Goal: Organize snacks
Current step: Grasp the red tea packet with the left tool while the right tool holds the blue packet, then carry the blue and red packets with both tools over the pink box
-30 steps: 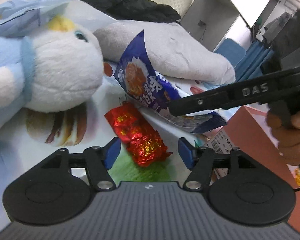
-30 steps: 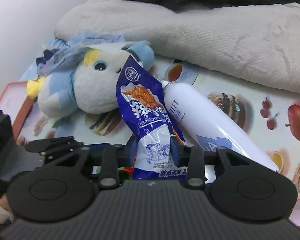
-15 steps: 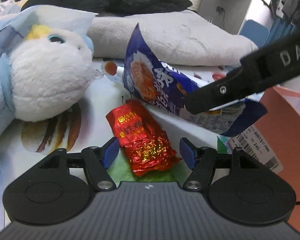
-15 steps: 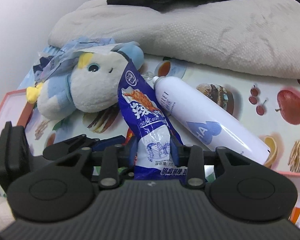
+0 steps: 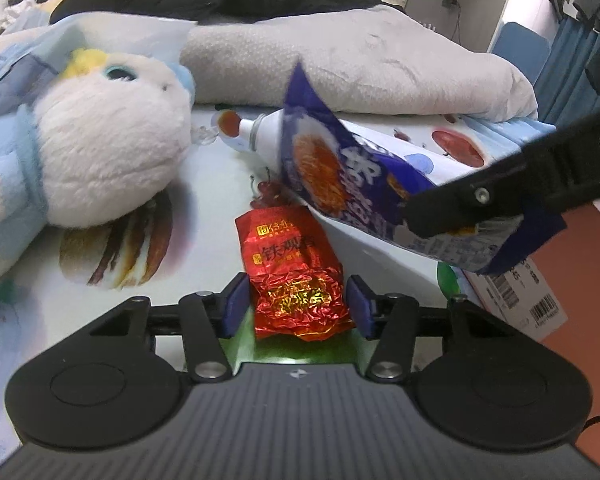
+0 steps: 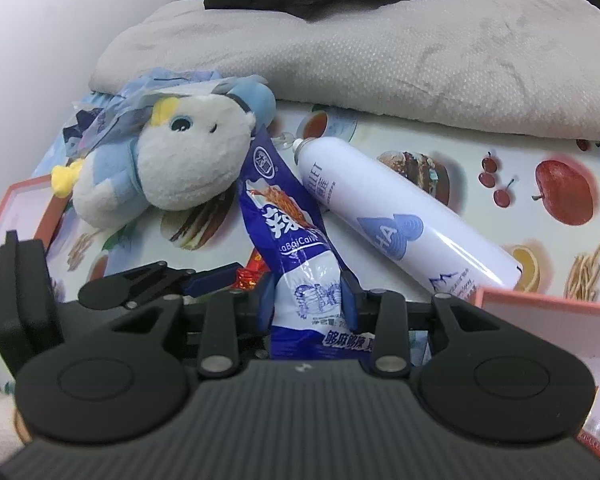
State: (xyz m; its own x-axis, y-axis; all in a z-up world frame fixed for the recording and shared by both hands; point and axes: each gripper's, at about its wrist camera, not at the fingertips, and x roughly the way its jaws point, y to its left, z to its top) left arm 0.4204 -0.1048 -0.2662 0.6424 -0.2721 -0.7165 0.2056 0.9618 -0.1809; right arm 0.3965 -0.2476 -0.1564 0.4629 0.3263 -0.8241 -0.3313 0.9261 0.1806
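A glossy food-print cloth (image 6: 452, 168) is covering the surface, with a grey fleece blanket (image 6: 380, 48) lying at 12 o'clock. The right gripper (image 6: 309, 300) is clenching a crinkly blue snack bag (image 6: 284, 216). The left gripper (image 5: 298, 304) has just been closing around a red foil packet (image 5: 292, 268), its pads not yet pressing.

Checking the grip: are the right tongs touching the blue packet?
Touching. The right wrist view shows both pads of the right tongs pressing the blue packet.
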